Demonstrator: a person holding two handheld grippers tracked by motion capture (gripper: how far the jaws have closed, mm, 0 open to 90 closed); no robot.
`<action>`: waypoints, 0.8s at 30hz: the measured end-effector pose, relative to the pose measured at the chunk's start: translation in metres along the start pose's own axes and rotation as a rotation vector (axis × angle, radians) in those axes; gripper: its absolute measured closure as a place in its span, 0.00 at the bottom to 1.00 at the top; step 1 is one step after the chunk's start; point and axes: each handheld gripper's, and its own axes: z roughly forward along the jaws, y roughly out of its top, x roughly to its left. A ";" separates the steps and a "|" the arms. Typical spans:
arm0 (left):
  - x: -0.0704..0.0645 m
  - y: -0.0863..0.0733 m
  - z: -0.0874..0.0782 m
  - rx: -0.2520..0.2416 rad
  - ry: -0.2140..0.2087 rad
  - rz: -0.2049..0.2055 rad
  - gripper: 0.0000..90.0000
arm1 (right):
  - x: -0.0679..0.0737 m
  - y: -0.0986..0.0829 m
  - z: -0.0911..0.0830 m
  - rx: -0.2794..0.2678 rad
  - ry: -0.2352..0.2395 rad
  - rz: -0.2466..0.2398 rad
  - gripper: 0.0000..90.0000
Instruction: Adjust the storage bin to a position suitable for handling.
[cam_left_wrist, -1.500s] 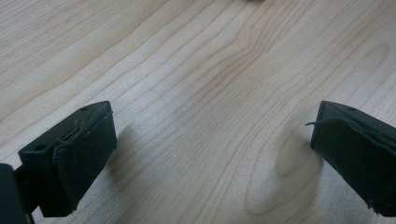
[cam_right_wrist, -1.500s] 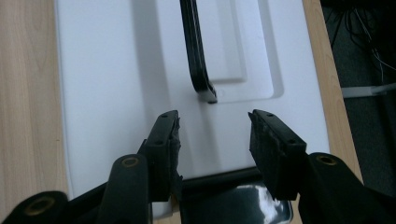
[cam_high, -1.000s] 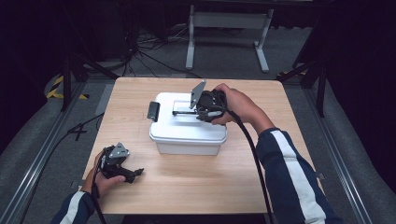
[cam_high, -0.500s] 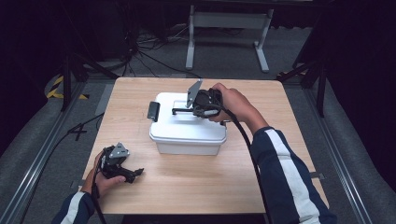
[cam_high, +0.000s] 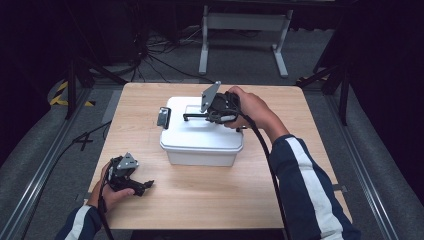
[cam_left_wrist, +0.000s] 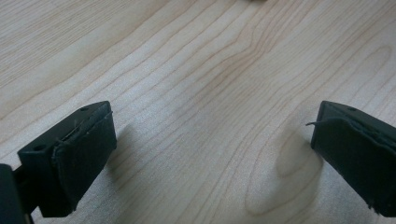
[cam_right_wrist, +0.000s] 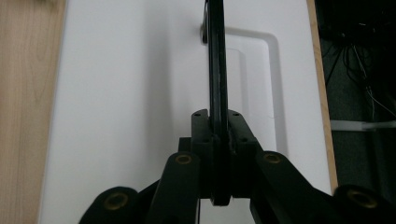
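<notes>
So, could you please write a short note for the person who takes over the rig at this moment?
Right gripper: shut on the black handle of the white box, which is raised upright above the lid.
Left gripper: open, holds nothing, low over the bare table at the front left.
Box: in the middle of the table, lid on, grey latch at its left end.
Done: handle gripped.
Left: probably lifting or moving the box.
</notes>
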 end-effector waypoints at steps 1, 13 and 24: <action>0.000 0.000 0.000 0.000 0.000 0.000 0.01 | 0.000 0.000 -0.001 -0.003 0.000 0.005 0.94; 0.000 0.000 0.000 0.001 -0.002 -0.002 0.01 | -0.002 -0.006 -0.014 -0.050 -0.026 -0.004 0.94; 0.000 0.000 0.000 0.001 -0.002 -0.003 0.01 | -0.005 -0.021 -0.035 -0.092 -0.053 0.011 0.94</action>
